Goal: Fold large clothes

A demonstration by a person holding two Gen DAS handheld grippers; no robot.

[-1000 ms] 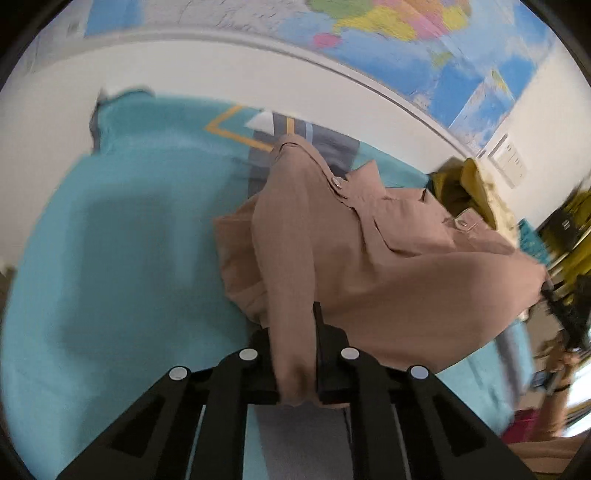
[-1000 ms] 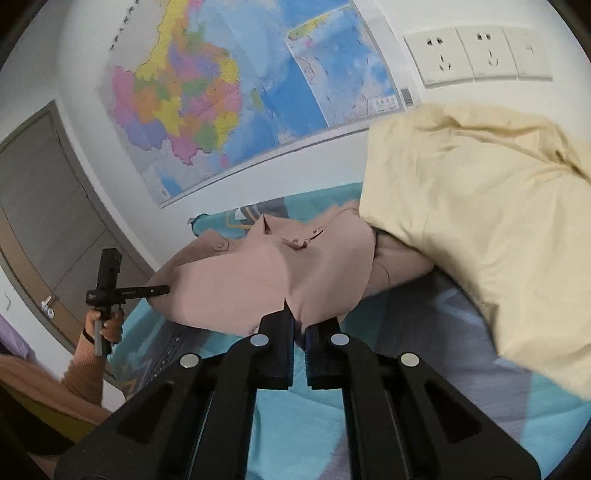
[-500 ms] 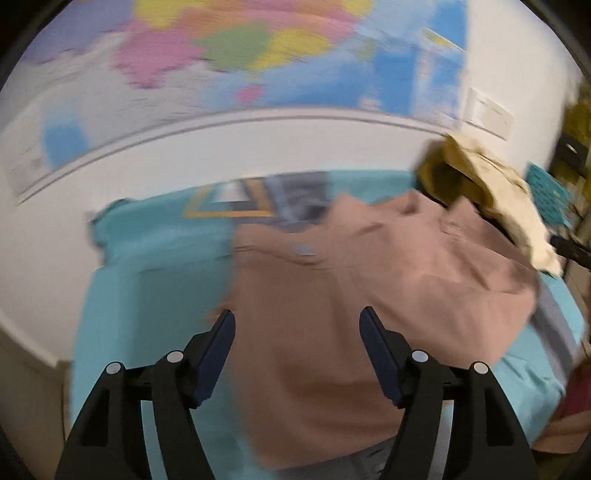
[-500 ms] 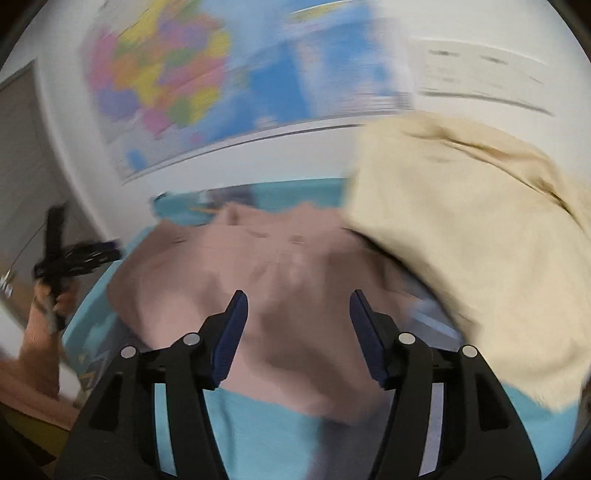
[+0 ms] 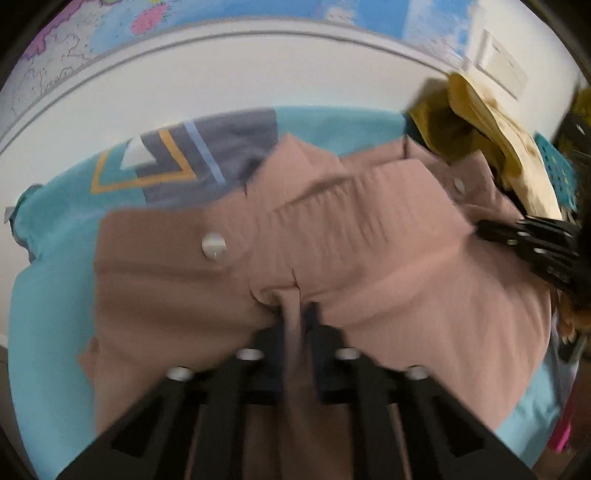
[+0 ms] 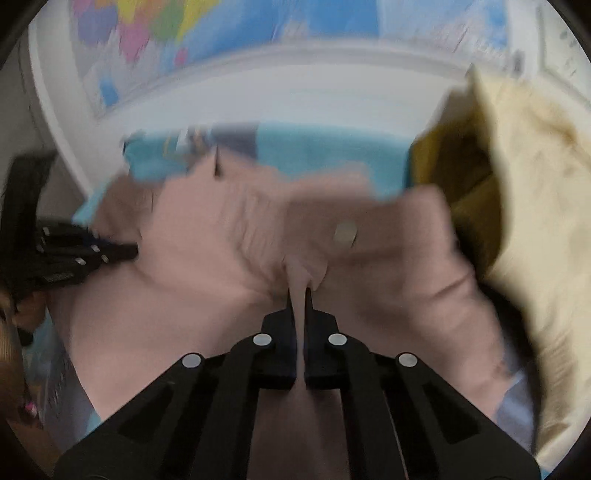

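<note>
Only the left wrist view shows the bedspread's (image 5: 51,280) grey panel with orange and white stripes (image 5: 177,162) at the far left, while the right wrist view shows most of the cream garment (image 6: 535,240) heaped at the right. Both show the pink shirt (image 5: 388,258) spread across the teal bed, a wall map (image 6: 295,29) behind. The left gripper (image 5: 297,314) is pressed together, pinching a ridge of shirt fabric; the right gripper (image 6: 298,295) likewise pinches a fold of it. Blur leaves no writing readable on the map.
</note>
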